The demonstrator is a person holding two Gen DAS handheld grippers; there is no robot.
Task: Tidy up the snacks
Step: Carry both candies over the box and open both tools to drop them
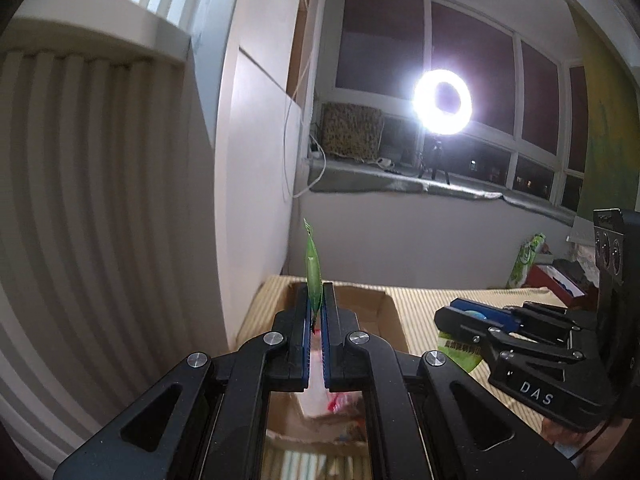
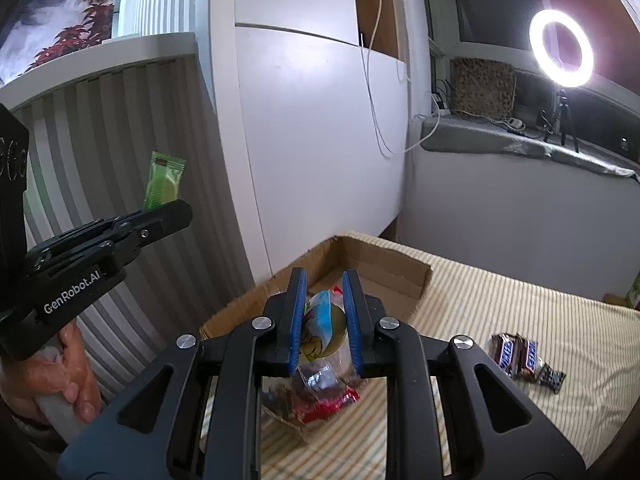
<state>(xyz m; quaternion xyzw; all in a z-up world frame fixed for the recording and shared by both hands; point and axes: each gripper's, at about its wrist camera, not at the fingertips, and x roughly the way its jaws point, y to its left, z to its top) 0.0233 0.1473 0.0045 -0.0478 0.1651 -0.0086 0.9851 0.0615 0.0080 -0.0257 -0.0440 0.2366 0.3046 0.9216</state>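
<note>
My left tongs are clamped on a green wafer-bar wrapper, which stands edge-on between the blue pads and pokes up toward 12 o'clock. From the right wrist view the same wrapper shows its flat face, upright above the left tongs. I judge it very light, thin and crinkly, with slick foil and a brittle wafer inside, so a firm pinch on the lower sealed end is safer than squeezing the middle.

My right tongs are closed on a clear snack bag with a blue and yellow print, puffy and soft. It should give under pressure and could slip, so I would take it across the body as I do now, not by a corner.

Both snacks hang over the cardboard box on the striped bed; the box sits just below and ahead of the right tongs, at 12 o'clock. Red packets already lie inside. Two Snickers bars and a dark packet lie on the bed at 3 o'clock, well apart from the box
</note>
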